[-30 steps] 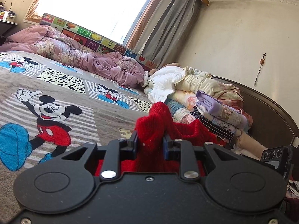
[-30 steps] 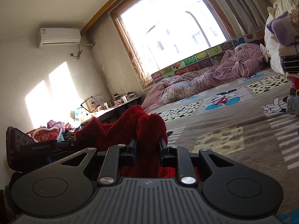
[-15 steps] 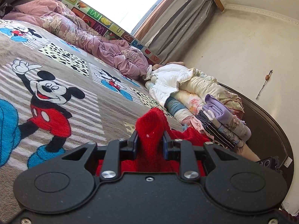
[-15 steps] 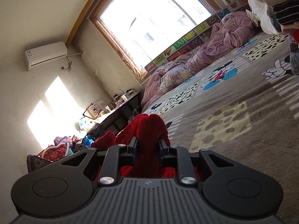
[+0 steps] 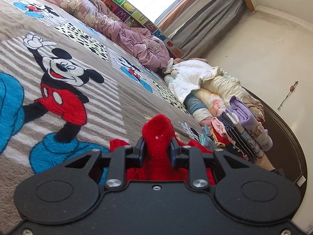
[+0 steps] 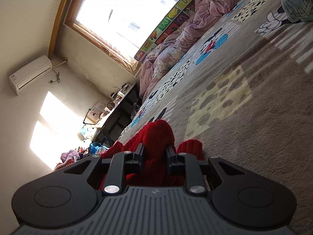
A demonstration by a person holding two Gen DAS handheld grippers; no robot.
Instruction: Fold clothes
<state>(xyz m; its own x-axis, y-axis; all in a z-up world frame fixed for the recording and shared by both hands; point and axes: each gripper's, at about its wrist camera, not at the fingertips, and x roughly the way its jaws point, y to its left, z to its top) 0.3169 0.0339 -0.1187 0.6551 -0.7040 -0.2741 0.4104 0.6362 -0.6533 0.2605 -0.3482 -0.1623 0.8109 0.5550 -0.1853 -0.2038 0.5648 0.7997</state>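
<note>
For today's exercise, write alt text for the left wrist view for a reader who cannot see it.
The left gripper pinches a bunched red knit garment over a cartoon-mouse blanket. Folded clothes are stacked to the right, near a rumpled pink duvet.

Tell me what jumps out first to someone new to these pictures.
A bright red knitted garment bunched between the jaws of both the left gripper and the right gripper. Under it spreads a cartoon mouse blanket, with folded clothes stacked at its far edge.
</note>
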